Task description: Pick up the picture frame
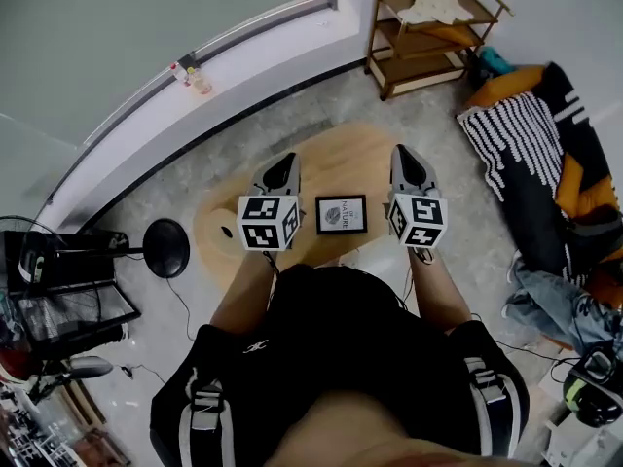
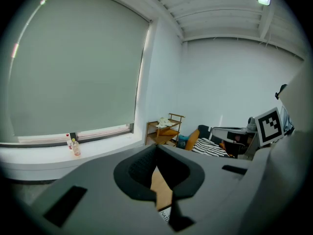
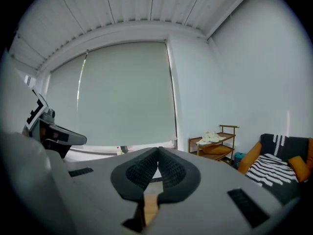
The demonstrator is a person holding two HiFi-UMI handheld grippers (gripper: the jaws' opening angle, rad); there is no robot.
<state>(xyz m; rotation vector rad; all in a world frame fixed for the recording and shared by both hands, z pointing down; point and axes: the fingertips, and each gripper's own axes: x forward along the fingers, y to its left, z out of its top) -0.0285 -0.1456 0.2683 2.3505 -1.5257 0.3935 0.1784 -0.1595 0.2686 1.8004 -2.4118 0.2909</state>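
Observation:
A small black picture frame with a white print lies flat on the oval wooden table, near its front edge. My left gripper hovers just left of the frame, shut and empty. My right gripper hovers just right of it, also shut with nothing held. In the left gripper view the shut jaws meet at the tip of the gripper, and a corner of the frame shows through the gap below them. The right gripper points over the table toward the window, and only a sliver of wood shows below.
A wooden shelf rack with cloth on it stands at the back right. A striped and orange blanket pile lies to the right. A black fan and a cluttered cart stand left. A small bottle sits on the window ledge.

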